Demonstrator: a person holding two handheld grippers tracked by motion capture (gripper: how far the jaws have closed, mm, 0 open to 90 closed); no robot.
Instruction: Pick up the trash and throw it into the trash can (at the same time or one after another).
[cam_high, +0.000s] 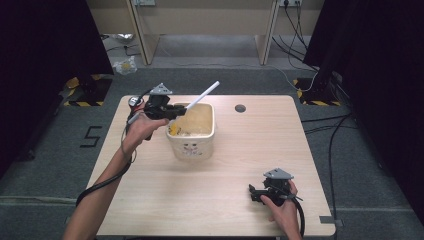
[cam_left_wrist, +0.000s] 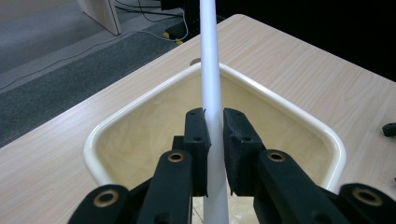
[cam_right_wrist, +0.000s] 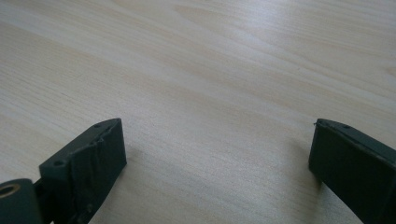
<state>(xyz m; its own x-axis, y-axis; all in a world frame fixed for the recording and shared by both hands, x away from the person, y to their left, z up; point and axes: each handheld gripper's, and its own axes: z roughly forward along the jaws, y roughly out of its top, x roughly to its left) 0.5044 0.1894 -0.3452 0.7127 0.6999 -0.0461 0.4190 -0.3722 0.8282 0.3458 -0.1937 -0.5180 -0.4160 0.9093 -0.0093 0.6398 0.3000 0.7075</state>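
My left gripper (cam_left_wrist: 214, 135) clamps the white rod (cam_left_wrist: 210, 70), slanting up out of the tub (cam_high: 192, 145); my right gripper (cam_right_wrist: 215, 154) gapes empty, well apart.

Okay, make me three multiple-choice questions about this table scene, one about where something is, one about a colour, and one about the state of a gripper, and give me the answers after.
1. Where does the right hand-held gripper sit?
A. Over the tub
B. Low over the bare table near the front right
C. On the floor

2. What colour is the stick?
A. White
B. Red
C. Green

3. How do the left hand-held gripper's jaws stand?
A. Wide open, nothing between
B. Closed on the stick
C. Closed on the tub's rim

Answers: 1 B, the high view shows it over bare table; 2 A, it is plain white; 3 B, both pads press the stick above the cream tub.
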